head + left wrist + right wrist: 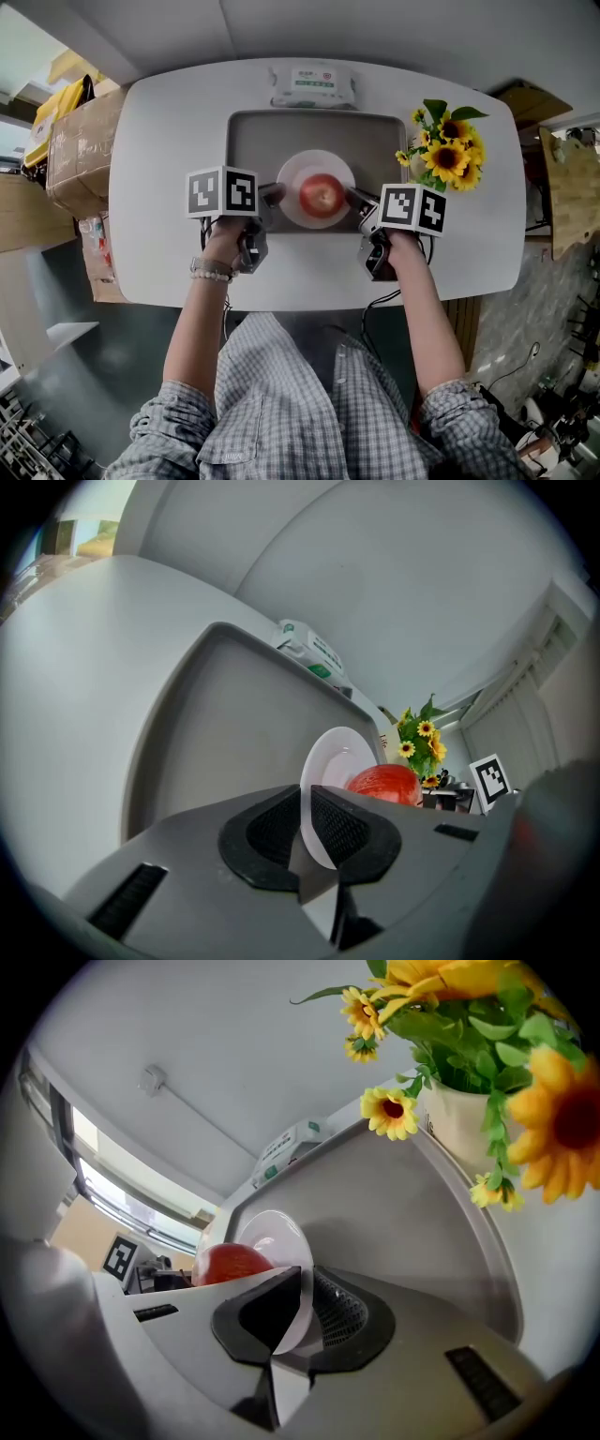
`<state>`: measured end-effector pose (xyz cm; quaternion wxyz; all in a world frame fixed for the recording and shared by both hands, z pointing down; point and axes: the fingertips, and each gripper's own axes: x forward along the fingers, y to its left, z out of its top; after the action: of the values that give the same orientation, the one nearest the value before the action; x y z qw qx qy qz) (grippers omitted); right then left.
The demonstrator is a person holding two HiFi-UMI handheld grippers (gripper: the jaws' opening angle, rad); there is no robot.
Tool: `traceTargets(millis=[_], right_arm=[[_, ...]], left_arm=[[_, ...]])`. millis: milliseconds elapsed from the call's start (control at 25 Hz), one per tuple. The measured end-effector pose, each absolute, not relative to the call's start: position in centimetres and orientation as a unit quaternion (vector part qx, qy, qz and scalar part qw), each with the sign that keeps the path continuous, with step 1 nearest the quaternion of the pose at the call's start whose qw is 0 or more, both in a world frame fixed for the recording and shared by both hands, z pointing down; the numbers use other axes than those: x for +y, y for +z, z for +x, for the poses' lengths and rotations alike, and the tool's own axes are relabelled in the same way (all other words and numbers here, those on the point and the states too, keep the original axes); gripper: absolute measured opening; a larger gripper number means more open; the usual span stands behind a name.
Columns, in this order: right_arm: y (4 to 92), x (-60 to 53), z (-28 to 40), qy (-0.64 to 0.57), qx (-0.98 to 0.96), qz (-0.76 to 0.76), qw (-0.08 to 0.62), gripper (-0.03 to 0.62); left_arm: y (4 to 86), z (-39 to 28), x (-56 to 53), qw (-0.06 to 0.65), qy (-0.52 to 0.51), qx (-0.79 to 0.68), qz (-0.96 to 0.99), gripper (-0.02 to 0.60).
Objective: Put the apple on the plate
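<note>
The apple (322, 195) already sits on the plate (314, 159) at frame centre. The left gripper (275, 194) and right gripper (354, 197) both have their jaws clamped on its rim. Probably only release remains.

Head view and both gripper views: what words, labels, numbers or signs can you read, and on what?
None legible.
White soft pack with green label: print too blurred to read.
Brown cardboard box: dark print too small to read.
Black-and-white marker cubes: square patterns only, no letters.
</note>
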<state>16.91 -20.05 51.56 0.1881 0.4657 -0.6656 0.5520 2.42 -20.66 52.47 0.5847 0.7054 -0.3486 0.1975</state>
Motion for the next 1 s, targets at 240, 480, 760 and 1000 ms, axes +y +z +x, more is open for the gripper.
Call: traceTargets(millis=[240, 480, 760, 1000], right_arm=[[52.6, -20.2, 16.8, 0.554, -0.661, 0.464, 0.201, 0.051], [52.9, -20.3, 16.9, 0.559, -0.655, 0.464, 0.208, 0.051], [53.2, -20.6, 16.7, 0.552, -0.659, 0.459, 0.225, 0.052], [53.1, -20.9, 17.1, 0.547, -0.663, 0.461, 0.222, 0.052]], left_arm=[[53.5, 2.4, -20.8, 0.582, 0.219, -0.348, 0.702, 0.038], [53.6, 2.5, -21.0, 0.583, 0.215, -0.343, 0.704, 0.038], [53.7, 2.7, -21.3, 0.589, 0.2, -0.341, 0.705, 0.038], [53.1, 2.9, -21.3, 0.578, 0.196, -0.333, 0.719, 0.069]])
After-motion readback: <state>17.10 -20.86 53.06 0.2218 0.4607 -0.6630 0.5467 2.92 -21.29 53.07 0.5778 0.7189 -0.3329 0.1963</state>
